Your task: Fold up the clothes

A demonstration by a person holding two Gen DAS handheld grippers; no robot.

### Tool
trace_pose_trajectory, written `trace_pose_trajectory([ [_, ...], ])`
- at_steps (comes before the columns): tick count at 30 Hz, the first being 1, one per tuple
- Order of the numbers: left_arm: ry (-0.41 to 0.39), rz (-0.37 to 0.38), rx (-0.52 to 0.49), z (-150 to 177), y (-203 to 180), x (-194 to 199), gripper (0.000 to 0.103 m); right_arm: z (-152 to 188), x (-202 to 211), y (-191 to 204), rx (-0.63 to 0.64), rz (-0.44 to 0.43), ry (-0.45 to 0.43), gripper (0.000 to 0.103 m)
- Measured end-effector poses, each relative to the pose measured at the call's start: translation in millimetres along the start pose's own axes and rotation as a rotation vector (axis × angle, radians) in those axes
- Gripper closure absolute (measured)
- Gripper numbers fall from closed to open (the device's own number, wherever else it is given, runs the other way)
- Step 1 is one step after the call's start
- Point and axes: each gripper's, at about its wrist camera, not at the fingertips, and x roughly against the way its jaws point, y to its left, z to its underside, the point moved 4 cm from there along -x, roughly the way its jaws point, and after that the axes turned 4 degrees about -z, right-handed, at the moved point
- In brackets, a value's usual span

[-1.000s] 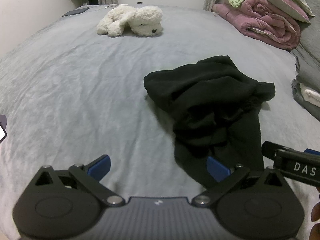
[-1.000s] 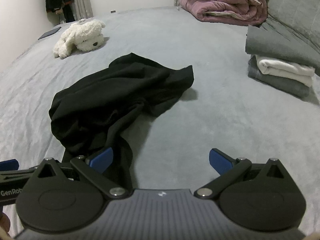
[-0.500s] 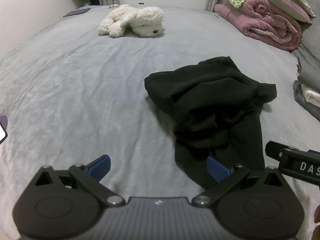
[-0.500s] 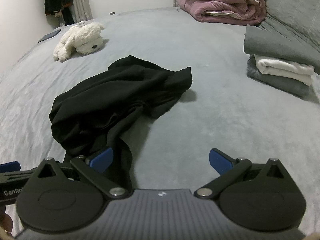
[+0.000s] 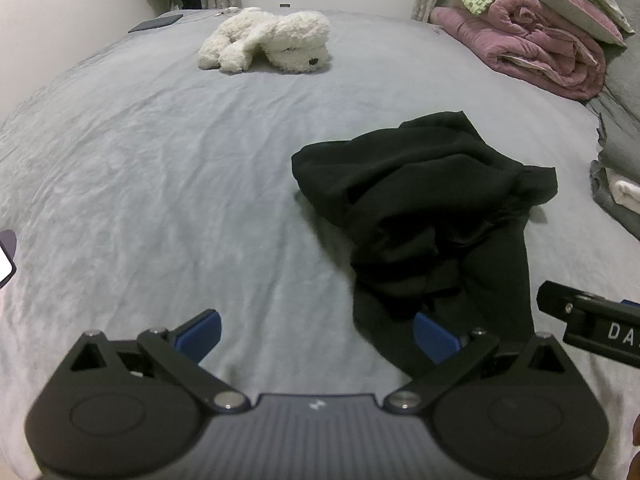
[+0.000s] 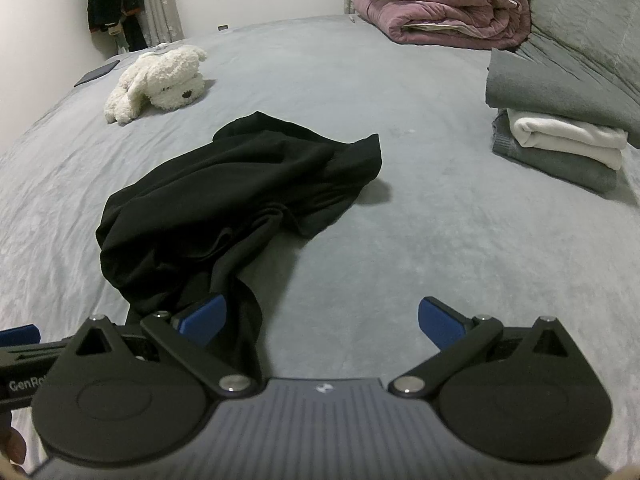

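Hovering wide open, left gripper (image 5: 316,336) and right gripper (image 6: 320,322) flank the crumpled black garment (image 5: 432,208), holding nothing.

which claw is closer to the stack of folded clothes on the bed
Right. The right claw has the stack of folded clothes just ahead on its right; the left claw sits farther off, beyond the black garment.

White plush dog (image 5: 266,40), pink quilt (image 6: 444,12)
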Motion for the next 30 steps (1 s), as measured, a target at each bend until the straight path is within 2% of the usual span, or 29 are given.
trace_pose_trajectory([
  [11,0.016,-0.052,0.008,-8.4,12.2,-25.5,0.000,-9.8,-11.5,-21.8,-0.041,0.021,0.011,0.000],
  [15,0.012,-0.025,0.017,-14.8,9.6,-32.2,0.000,-12.9,-20.5,-24.6,-0.020,0.022,0.029,0.000],
  [24,-0.007,-0.046,-0.023,-23.8,3.9,-52.4,0.000,-9.8,-50.6,-34.8,0.030,0.058,0.115,0.000],
  [30,0.036,-0.003,0.004,-24.5,12.0,-67.5,0.000,-3.4,-68.5,-39.9,0.063,0.073,0.170,0.000],
])
